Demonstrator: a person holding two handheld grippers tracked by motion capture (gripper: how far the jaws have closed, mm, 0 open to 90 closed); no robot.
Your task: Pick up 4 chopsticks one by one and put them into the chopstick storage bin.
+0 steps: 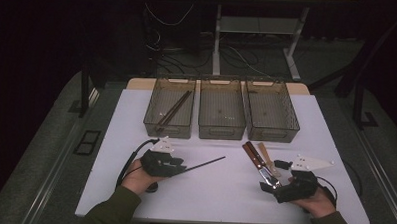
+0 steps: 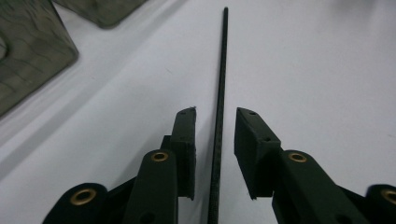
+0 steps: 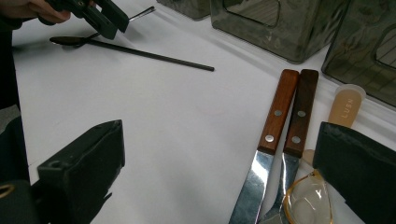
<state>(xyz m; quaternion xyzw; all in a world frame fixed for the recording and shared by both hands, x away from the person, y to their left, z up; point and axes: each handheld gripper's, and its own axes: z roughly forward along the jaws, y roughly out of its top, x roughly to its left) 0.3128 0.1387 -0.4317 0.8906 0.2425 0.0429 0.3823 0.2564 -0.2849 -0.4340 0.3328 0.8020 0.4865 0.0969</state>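
A thin black chopstick [image 2: 219, 84] lies flat on the white table [image 1: 208, 192]. It runs straight up between the jaws of my left gripper [image 2: 215, 116]. Both pads stand a little off it, so the gripper is open around the stick. From above, the left gripper [image 1: 181, 167] sits at the table's front left and the stick [image 1: 204, 162] points right from it. My right gripper [image 3: 219, 186] rests at the front right, its jaws wide apart. Two wooden-handled knives [image 3: 280, 126] and a clear plastic spoon [image 3: 308, 200] lie between those jaws, untouched.
Three smoky plastic bins [image 1: 221, 113] stand in a row at the back; the left bin [image 1: 151, 120] holds brown chopsticks [image 1: 174, 110]. A beige spoon handle [image 3: 346, 105] lies beside the knives. A dark spoon [image 3: 70, 41] lies by the left hand.
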